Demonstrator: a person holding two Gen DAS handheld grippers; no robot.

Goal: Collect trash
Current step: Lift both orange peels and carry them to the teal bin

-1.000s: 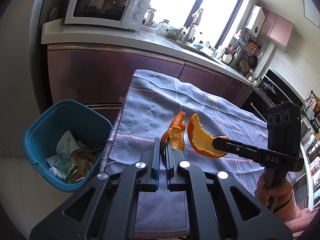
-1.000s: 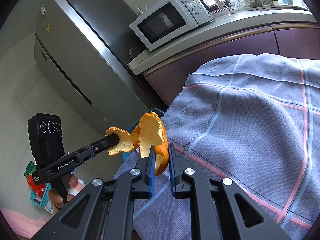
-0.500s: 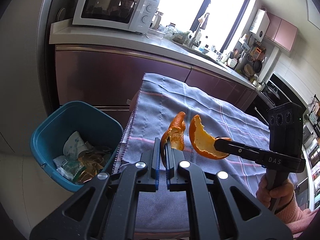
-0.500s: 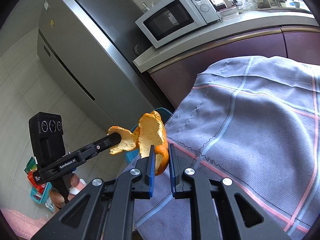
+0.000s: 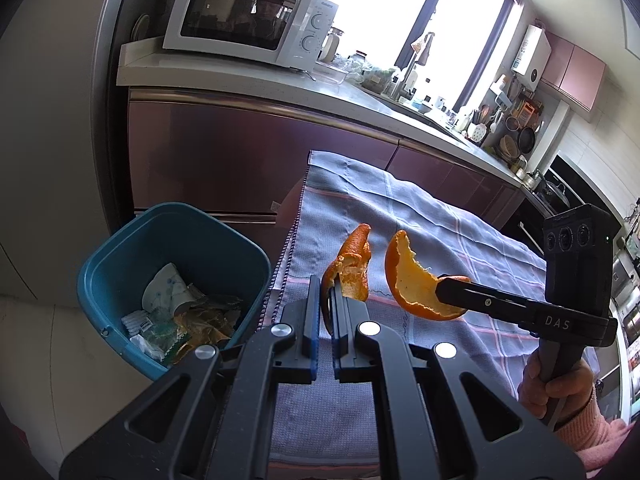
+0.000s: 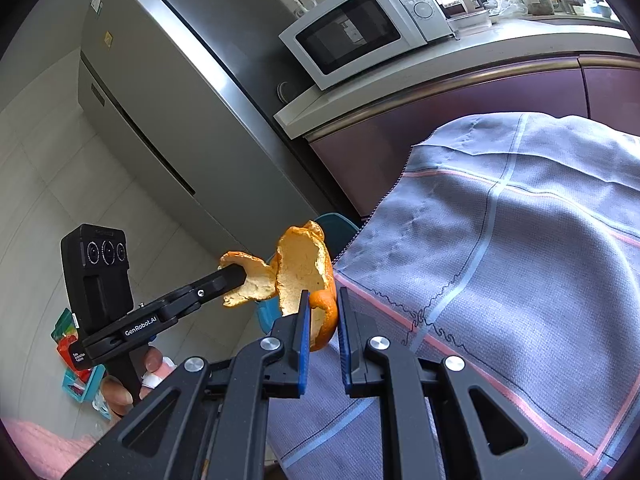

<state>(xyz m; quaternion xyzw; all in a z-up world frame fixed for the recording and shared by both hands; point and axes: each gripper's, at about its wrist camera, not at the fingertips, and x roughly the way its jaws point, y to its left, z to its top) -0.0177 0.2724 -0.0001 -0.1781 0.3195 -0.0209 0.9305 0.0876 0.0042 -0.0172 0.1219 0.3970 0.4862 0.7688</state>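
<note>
My left gripper (image 5: 327, 294) is shut on a curled orange peel (image 5: 352, 272), held above the left edge of the cloth-covered table (image 5: 400, 408). My right gripper (image 6: 323, 308) is shut on a larger cupped orange peel (image 6: 306, 276); it shows in the left wrist view (image 5: 416, 288) just right of the first peel. The left gripper's peel shows in the right wrist view (image 6: 248, 282). A blue trash bin (image 5: 120, 264) with wrappers and crumpled paper stands on the floor, below and left of both peels. Only its rim (image 6: 340, 226) shows behind the peel in the right wrist view.
A grey-blue checked cloth (image 6: 520, 260) covers the table. A purple kitchen counter (image 5: 256, 160) with a white microwave (image 5: 244, 16) stands behind. A steel fridge (image 6: 180, 92) stands at the left. Coloured toys (image 6: 76, 364) lie on the floor.
Both grippers, each still holding its peel, have moved left, nearer the bin; the bin sits more to the right in the left wrist view.
</note>
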